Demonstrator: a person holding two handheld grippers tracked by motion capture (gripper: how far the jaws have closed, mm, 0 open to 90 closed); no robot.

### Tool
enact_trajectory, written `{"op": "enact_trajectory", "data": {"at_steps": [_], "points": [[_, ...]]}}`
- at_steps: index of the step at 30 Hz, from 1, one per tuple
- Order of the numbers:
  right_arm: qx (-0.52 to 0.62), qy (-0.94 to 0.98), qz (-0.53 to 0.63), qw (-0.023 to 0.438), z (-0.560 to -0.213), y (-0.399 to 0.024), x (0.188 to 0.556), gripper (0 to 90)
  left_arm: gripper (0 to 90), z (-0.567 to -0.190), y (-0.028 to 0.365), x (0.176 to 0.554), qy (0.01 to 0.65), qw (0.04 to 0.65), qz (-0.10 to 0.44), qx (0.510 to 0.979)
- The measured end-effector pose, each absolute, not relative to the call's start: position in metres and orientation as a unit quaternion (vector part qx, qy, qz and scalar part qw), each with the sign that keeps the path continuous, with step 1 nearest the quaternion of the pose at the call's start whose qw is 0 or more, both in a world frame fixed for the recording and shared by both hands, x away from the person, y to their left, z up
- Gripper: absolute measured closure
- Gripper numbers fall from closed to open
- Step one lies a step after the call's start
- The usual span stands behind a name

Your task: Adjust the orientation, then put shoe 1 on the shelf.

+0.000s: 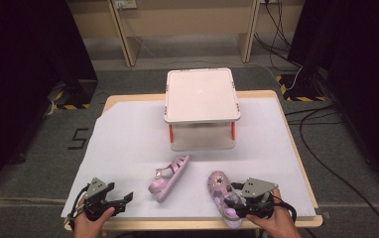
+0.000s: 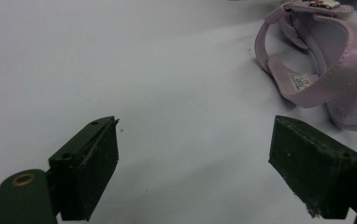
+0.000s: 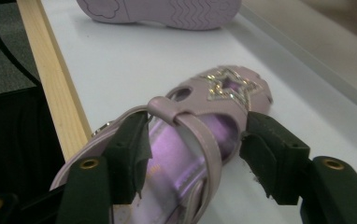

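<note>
Two lilac child's sandals lie on the white sheet (image 1: 128, 139). One sandal (image 1: 167, 176) rests on its side at centre front; the left gripper view has its heel strap (image 2: 317, 70) at top right, and the right gripper view its sole (image 3: 167, 11). The other sandal (image 1: 219, 186), with a glitter star on its toe (image 3: 228, 88), stands upright at front right. My right gripper (image 1: 229, 203) (image 3: 193, 149) straddles its strap end, both pads against its sides. My left gripper (image 1: 124, 202) (image 2: 193, 154) hovers open over bare sheet at front left, holding nothing.
A white lidded box on orange-legged supports (image 1: 202, 94) stands at the back centre of the table. The table's wooden front edge (image 3: 55, 84) runs close beside the held sandal. Cables lie on the floor to the right (image 1: 316, 148).
</note>
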State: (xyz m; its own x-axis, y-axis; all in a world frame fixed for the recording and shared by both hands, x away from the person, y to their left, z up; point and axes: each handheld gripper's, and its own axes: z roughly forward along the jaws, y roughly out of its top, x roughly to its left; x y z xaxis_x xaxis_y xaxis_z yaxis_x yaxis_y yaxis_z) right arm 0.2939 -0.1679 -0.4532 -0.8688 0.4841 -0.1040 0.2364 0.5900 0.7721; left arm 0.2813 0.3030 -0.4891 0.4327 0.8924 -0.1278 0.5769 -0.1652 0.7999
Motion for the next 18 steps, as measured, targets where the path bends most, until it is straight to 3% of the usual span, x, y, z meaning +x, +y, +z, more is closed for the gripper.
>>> {"op": "enact_trajectory", "data": {"at_steps": [2,3,4,5,9,18], "points": [[0.201,0.879,0.405,0.153,-0.453,-0.166,0.293,46.9,15.3,-0.489,0.303,0.281,0.496,0.412,0.191,0.74],[0.194,0.878,0.409,0.156,-0.453,-0.164,0.292,54.6,15.3,-0.489,0.303,0.281,0.497,0.414,0.189,0.739],[0.194,0.878,0.409,0.156,-0.453,-0.164,0.292,54.6,15.3,-0.489,0.303,0.281,0.497,0.414,0.189,0.739],[0.194,0.877,0.412,0.153,-0.453,-0.164,0.292,61.7,15.3,-0.489,0.303,0.28,0.497,0.414,0.188,0.739],[0.185,0.875,0.418,0.162,-0.449,-0.164,0.291,70.1,15.3,-0.489,0.304,0.281,0.496,0.415,0.19,0.739],[0.197,0.857,0.441,0.18,-0.442,-0.174,0.291,77.3,15.4,-0.489,0.303,0.281,0.497,0.413,0.19,0.739]]}}
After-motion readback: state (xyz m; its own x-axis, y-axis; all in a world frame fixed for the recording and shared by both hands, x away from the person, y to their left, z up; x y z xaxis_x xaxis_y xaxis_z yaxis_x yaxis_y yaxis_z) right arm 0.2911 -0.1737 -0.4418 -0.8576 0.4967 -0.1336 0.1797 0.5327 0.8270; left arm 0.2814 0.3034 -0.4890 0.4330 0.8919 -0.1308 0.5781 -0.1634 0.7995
